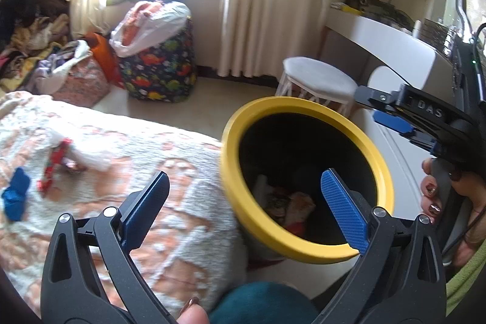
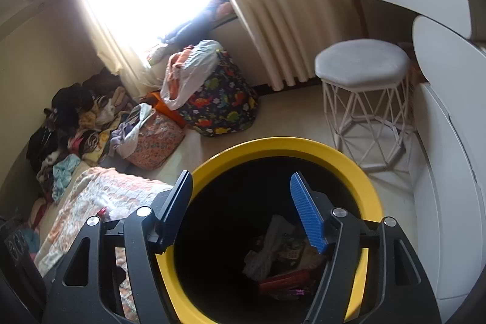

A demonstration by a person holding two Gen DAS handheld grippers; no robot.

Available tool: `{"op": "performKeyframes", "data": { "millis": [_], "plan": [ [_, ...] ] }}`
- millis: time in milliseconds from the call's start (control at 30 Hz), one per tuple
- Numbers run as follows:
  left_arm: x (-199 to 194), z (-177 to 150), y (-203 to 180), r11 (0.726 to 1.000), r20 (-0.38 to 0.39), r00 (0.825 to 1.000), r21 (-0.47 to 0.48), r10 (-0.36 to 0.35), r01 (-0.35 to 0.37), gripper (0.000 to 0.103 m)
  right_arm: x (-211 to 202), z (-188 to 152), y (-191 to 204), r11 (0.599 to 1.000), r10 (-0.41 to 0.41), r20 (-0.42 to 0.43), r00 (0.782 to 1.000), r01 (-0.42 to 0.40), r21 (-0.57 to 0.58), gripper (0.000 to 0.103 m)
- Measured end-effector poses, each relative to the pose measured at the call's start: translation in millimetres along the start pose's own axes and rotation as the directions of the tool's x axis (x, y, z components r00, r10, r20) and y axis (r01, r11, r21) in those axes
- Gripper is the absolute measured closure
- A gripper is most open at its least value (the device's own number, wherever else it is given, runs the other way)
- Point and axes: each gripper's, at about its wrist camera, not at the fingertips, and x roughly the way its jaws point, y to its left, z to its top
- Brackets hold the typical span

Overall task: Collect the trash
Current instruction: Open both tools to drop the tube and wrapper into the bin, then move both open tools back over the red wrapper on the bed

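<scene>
A bin with a yellow rim (image 1: 231, 154) and a black inside stands on the floor beside the bed. Crumpled wrappers (image 1: 291, 205) lie at its bottom. My left gripper (image 1: 245, 173) hangs open over the bin's left edge, and its blue pads touch nothing. My right gripper (image 2: 240, 175) is open right above the bin's mouth (image 2: 273, 144), with the trash (image 2: 273, 248) far below it. It also shows at the right of the left wrist view, as the right gripper (image 1: 369, 104). On the bed blanket (image 1: 121, 148) lie a blue scrap (image 1: 15, 196), a red wrapper (image 1: 54, 163) and a pale wrapper (image 1: 88, 160).
A white wire-legged stool (image 2: 361, 63) stands behind the bin, with a white desk (image 1: 379, 32) to its right. A dinosaur-print bag (image 2: 221, 102) and a clothes pile (image 2: 76, 117) sit under the window. A person's hand (image 1: 437, 193) holds the right gripper's handle.
</scene>
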Motion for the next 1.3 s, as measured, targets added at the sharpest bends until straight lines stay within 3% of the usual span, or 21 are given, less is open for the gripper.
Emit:
{"op": "performKeyframes", "data": {
  "millis": [533, 1300],
  "plan": [
    [-44.2, 0.9, 64.4, 0.983, 0.107, 0.980, -0.095, 0.168, -0.158, 0.011, -2.2, -9.7, 70.2, 0.980, 0.111, -0.017, 0.994, -0.112, -0.166, 0.034],
    [-64.9, -13.8, 145.6, 0.932, 0.107, 0.956, -0.276, 0.273, -0.236, 0.011, 13.1, -49.4, 136.2, 0.932, 0.169, -0.117, 0.979, -0.197, -0.305, 0.034]
  ]
}}
